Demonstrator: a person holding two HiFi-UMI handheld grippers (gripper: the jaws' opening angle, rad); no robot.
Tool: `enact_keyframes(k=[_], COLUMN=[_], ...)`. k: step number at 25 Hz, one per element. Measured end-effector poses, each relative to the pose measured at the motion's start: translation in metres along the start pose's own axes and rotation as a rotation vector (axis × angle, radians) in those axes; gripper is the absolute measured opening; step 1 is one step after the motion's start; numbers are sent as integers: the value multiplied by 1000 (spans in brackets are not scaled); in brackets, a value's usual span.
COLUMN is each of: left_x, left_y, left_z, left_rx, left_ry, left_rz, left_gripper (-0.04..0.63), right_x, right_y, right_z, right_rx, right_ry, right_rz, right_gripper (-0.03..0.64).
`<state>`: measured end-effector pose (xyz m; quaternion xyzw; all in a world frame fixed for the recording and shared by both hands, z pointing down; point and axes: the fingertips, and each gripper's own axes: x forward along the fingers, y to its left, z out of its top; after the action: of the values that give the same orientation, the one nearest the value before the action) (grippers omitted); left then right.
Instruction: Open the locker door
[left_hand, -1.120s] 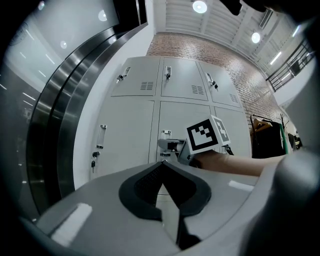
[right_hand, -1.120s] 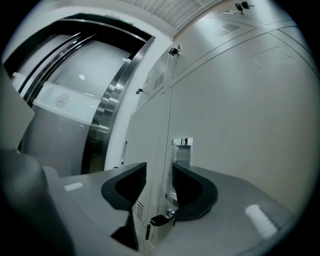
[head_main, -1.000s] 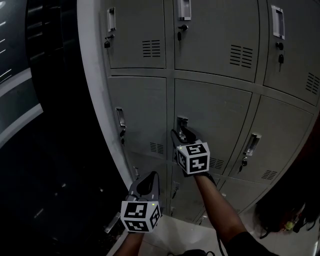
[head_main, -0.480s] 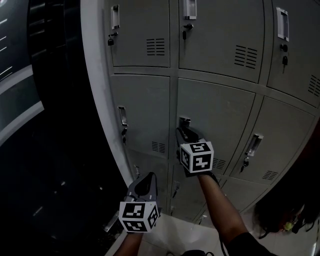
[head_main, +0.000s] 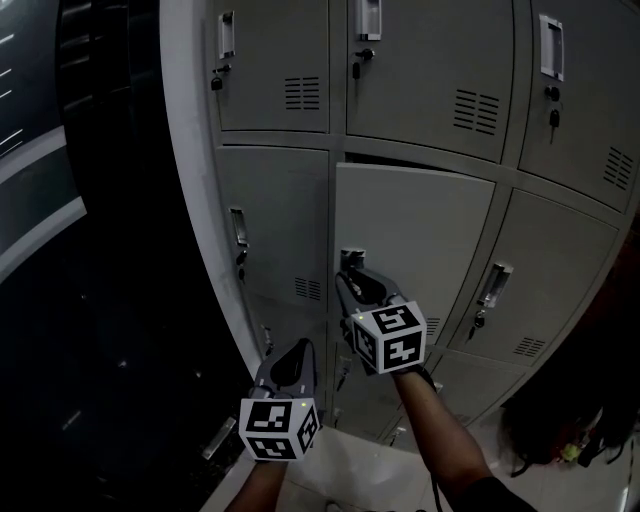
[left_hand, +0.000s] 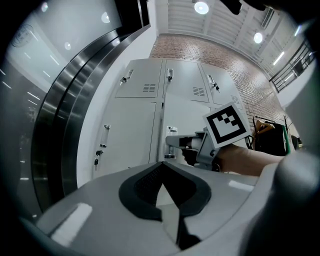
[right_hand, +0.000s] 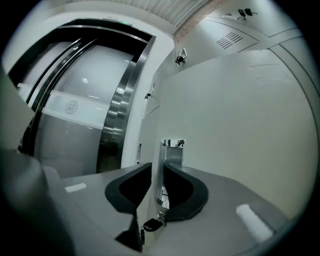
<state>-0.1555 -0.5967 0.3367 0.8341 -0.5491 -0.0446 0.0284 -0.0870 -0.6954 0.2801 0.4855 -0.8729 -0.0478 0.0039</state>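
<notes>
Locker door (head_main: 420, 230) ajar, inside unseen, R gripper (right_hand: 156, 167) fingers (right_hand: 186, 192) pinching handle (right_hand: 173, 150), L gripper (left_hand: 161, 165) fingers (left_hand: 139, 184) pressed together

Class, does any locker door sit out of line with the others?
Yes. The middle door stands ajar, a dark gap along its top edge, while neighbours sit flush. The right tool grips its handle.

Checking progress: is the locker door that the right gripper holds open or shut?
Slightly open: a dark gap runs along the top edge of the door, which the right gripper grips by its handle.
</notes>
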Motion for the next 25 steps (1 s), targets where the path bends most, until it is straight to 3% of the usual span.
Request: enact_keyframes(k=[5, 17, 25], left_x=[-7, -32, -52], left_y=[-16, -55, -83], left_z=[4, 10, 3], left_rx=[2, -1, -6], left_ry=[-9, -39, -35], left_rz=[5, 25, 27], left_gripper=[6, 6, 6], right_x=[-29, -107, -160], right_y=[13, 39, 41], right_z=[3, 7, 10], right_rx=[3, 0, -8], right_ry=[-12, -48, -85], right_rz=[34, 103, 93], right_gripper=[26, 21, 21])
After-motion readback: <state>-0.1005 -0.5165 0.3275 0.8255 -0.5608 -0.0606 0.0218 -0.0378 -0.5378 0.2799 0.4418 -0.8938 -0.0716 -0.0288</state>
